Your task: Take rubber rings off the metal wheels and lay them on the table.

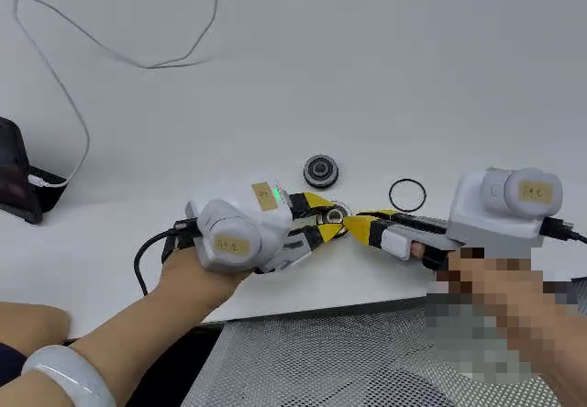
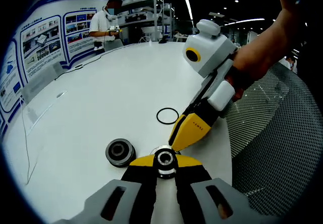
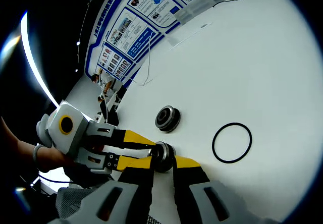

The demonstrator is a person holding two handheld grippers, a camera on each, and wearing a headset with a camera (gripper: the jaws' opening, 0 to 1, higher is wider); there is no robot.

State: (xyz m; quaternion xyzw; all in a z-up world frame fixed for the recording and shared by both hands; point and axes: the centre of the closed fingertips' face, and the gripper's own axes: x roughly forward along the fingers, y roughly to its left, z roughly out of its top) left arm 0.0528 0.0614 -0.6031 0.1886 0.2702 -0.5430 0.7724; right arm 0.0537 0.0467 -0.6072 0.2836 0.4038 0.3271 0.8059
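The held wheel (image 1: pixel 335 213) sits between the two grippers near the front edge of the table (image 1: pixel 275 77), and whether a rubber ring is on it cannot be told. The left gripper (image 1: pixel 323 216) reaches in from the left with its jaws drawn nearly together, their yellow tips clamped on opposite sides of that wheel; in the left gripper view the wheel (image 2: pixel 165 158) sits right at the tips of the left gripper (image 2: pixel 164 164). The right gripper (image 1: pixel 356 224) comes in from the opposite side, jaws likewise narrowed, with its tips on the same wheel's rim; in the right gripper view the wheel (image 3: pixel 162 154) lies at the tips of the right gripper (image 3: pixel 169 162), and the left gripper (image 3: pixel 144 151) meets it from the left. Just beyond the held wheel, the second wheel (image 1: pixel 321 170) lies flat on the table with a black band around it, apart from both grippers. To its right, the loose rubber ring (image 1: pixel 407 194) lies flat on the white surface, near the right gripper but not touching it. Farther out the tabletop is broad and white, with a thin cable (image 1: pixel 83 123) looping at the far left to a dark device (image 1: pixel 18 173) at the left edge. Below the table's front edge there is a perforated mesh surface (image 1: pixel 321 361).
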